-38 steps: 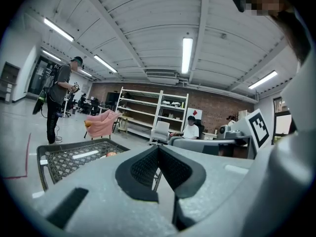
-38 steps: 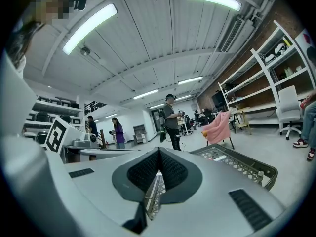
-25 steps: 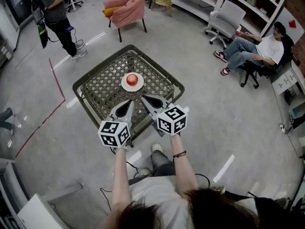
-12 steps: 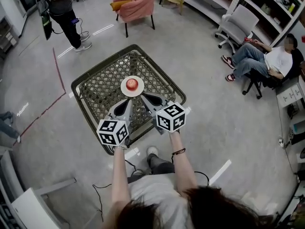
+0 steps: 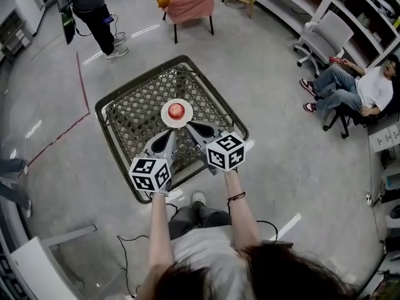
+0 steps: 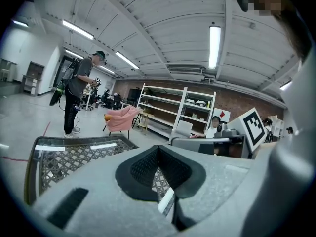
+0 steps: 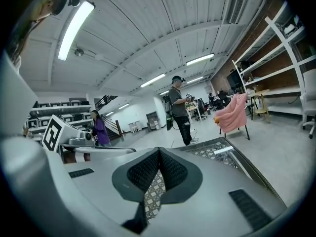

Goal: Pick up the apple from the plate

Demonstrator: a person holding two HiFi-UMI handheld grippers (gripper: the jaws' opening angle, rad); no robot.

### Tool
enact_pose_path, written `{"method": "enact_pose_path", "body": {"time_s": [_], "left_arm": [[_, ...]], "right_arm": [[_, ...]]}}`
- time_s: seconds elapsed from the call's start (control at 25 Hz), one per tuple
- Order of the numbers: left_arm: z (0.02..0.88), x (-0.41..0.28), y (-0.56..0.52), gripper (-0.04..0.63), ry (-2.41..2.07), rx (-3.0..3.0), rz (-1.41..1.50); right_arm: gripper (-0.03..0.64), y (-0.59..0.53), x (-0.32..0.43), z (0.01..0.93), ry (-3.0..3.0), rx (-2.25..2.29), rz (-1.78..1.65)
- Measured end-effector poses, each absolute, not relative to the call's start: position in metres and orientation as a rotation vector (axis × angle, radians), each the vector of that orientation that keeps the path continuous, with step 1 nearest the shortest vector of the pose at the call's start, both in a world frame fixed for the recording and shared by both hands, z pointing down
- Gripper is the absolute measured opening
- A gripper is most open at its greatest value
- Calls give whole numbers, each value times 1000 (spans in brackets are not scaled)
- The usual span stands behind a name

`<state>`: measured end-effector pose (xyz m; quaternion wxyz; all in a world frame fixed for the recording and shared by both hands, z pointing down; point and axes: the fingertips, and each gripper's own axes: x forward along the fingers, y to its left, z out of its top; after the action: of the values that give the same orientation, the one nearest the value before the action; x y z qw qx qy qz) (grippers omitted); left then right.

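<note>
Head view: apple (image 5: 177, 110) sits in the middle of the white plate (image 5: 186, 120), mid lattice-top table (image 5: 134, 114), nothing gripping it yet.
Both my left gripper (image 5: 169, 134) and right gripper (image 5: 189, 126) are squeezed fully together on nothing, tips just short of the plate's near rim. Risk imo: going in like that just shoves the apple so it rolls off, or nudges the plate. It's basically round, no real long axis; the stem is too small to make out.

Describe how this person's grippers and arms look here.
Both the left gripper and right gripper are grey, wedge-shaped, with black textured pads on the fingers; each carries a white cube with black square markers. Grey shirt, dark band on right wrist.
</note>
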<state>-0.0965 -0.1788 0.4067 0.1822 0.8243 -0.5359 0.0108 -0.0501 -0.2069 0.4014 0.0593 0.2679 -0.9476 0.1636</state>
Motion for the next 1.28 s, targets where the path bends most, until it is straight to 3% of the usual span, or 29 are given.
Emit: {"method": "enact_pose_path", "body": {"time_s": [1.28], "left_arm": [[498, -108, -241, 11, -1404, 2228, 153]], "right_arm": [[9, -262, -73, 492, -2747, 750, 691]]}}
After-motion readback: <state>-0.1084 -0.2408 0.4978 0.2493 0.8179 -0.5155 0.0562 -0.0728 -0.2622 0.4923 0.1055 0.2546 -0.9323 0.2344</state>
